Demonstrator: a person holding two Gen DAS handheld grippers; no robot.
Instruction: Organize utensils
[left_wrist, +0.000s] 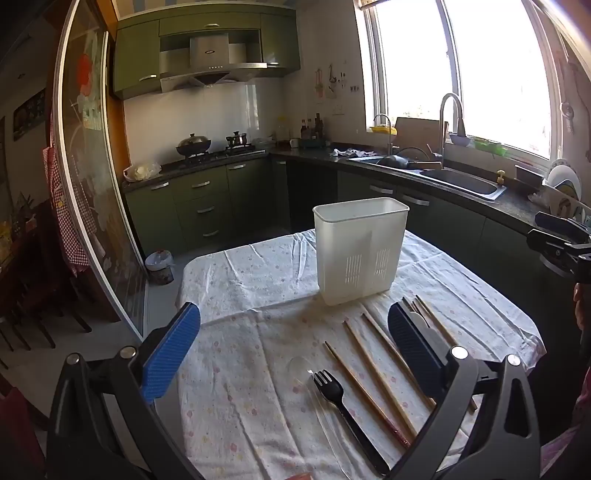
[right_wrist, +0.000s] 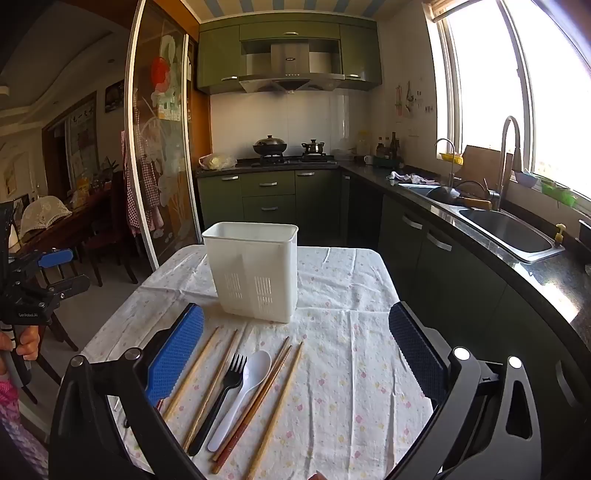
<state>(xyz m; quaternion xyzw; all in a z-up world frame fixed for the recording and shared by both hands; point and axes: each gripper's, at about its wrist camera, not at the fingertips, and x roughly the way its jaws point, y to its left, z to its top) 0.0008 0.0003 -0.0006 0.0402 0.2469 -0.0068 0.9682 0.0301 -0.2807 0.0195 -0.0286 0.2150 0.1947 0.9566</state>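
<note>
A white plastic utensil holder stands upright and empty-looking on the table. In front of it lie several wooden chopsticks, a black plastic fork and a white plastic spoon; in the left wrist view the spoon is mostly hidden behind the right finger. My left gripper is open and empty above the table, left of the utensils. My right gripper is open and empty above the utensils. The left gripper also shows at the right wrist view's left edge.
The table wears a white flowered cloth. Green kitchen cabinets and a dark counter with a sink run along the right. A stove with pots is at the back. A glass sliding door and chairs stand at left.
</note>
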